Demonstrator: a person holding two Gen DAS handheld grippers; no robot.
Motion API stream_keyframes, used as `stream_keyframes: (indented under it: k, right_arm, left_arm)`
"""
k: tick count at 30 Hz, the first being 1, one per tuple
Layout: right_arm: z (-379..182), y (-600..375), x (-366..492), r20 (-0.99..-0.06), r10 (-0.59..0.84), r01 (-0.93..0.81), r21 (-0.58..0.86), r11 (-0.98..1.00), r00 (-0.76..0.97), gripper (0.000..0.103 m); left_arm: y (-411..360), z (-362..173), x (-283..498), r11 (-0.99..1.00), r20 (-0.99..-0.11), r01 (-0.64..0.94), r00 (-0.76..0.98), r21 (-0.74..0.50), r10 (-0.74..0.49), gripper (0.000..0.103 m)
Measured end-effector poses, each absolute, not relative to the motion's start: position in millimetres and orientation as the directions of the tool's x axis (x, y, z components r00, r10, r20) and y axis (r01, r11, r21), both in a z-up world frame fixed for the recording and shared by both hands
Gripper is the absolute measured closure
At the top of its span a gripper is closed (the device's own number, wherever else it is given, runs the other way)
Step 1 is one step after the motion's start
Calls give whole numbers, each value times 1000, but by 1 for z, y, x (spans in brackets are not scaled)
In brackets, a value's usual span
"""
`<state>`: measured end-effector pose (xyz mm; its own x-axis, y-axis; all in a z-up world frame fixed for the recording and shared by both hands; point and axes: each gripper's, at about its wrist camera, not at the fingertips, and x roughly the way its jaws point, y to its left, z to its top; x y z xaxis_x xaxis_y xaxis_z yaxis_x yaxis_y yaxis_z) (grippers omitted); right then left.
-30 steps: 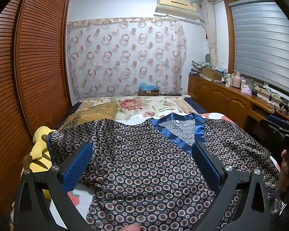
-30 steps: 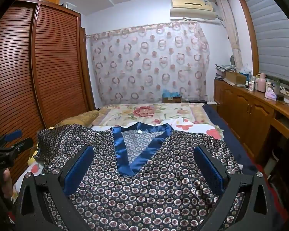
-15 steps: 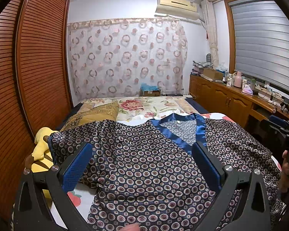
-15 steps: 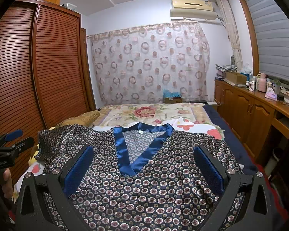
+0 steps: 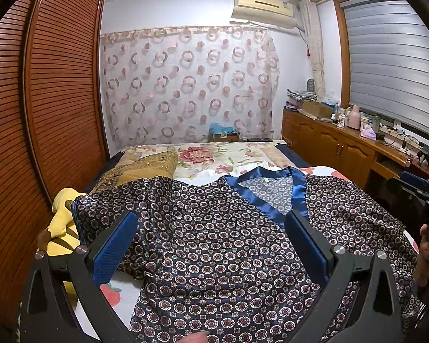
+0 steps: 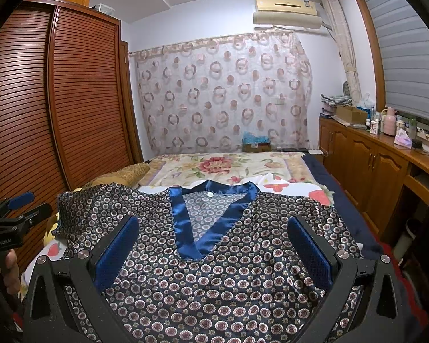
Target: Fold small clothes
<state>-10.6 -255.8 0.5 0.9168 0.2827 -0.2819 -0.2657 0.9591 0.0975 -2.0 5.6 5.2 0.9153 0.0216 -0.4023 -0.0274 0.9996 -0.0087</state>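
Right now I hold my left gripper (image 5: 211, 240) spread wide above the patterned satin top (image 5: 228, 243), which lies flat on the bed (image 5: 214, 157) beneath and ahead of both tools. My right gripper (image 6: 214, 243) is likewise spread, gripping nothing, its fingers either side of the blue V-neck trim (image 6: 186, 228). Left of the left gripper, a yellow plush toy (image 5: 61, 223) touches the sleeve.

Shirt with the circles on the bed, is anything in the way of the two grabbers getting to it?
Nothing visible is. The patterned shirt lies spread on the bed, and the left gripper and right gripper both hang open right above it with only air between.
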Motion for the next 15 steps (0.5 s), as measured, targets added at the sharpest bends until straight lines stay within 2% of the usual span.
stream_keyframes:
  k: [15]
  right_arm:
    - [1, -256, -11, -285, 284, -267, 99, 959, 915, 0]
  left_arm:
    - [5, 4, -2, 1000, -405, -27, 914, -5, 23, 0]
